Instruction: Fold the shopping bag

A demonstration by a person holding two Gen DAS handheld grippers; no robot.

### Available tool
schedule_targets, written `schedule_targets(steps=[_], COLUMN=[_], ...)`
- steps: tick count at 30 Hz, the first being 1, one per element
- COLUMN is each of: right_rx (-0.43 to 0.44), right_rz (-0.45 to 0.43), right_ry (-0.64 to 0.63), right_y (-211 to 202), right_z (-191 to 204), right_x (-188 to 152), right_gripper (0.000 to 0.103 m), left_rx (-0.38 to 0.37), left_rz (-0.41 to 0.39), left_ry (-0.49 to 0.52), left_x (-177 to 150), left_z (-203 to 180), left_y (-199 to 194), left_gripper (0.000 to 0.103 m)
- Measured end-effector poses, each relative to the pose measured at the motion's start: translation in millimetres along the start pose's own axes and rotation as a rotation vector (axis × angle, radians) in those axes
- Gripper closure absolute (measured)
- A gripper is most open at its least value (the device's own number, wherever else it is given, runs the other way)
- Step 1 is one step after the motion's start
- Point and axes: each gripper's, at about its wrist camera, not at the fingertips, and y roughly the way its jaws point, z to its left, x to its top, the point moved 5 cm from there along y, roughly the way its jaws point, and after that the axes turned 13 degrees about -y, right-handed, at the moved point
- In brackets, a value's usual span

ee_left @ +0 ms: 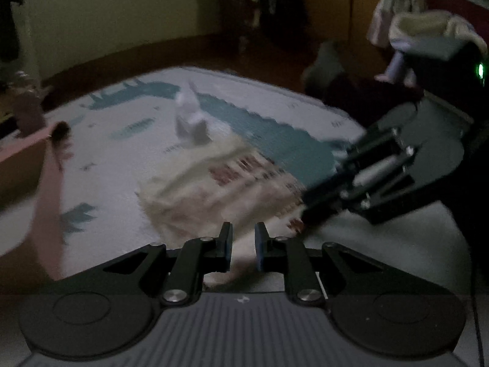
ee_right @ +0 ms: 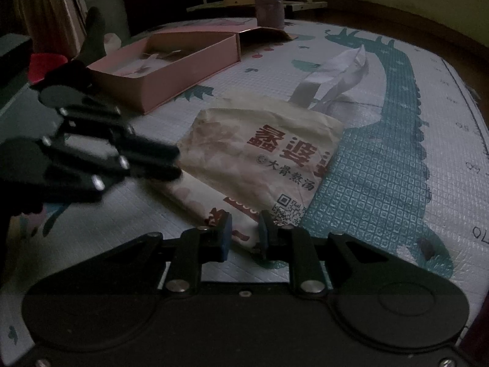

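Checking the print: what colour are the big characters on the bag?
Dark red on the cream bag, clearest in the right wrist view.

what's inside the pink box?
The open pink box holds pale crumpled paper or fabric. Its near wall hides the rest of the floor; the dim light leaves the contents unidentifiable.

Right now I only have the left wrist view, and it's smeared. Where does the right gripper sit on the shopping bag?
Observer: The right gripper has the near corner of the shopping bag between its fingers. I can't tell whether they pinch it.
Operator: Which face of the bag is up?
Observer: The printed face. It shows red characters, and there is a QR code near that corner.
Operator: Anything close by the left gripper?
Observer: Beyond the left gripper lies a pink box. It is open and lies apart from the bag.
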Motion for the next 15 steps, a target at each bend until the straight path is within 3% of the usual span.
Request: schedule_targets(steps=[4, 15], right_rx=[0.003, 0.004], right_rz=[-0.002, -0.005], right_ry=[0.003, 0.004], right_y=[0, 0], right_z=[-1, 0], right_x=[0, -1], right_gripper=[0.086, 0.086], left_rx=[0.048, 0.089], left_rz=[0.039, 0.048], left_ry=[0.080, 0.075], left_x=[-8, -11], left_z=[0, 16], left_y=[3, -7], left_gripper=[0.088, 0.088])
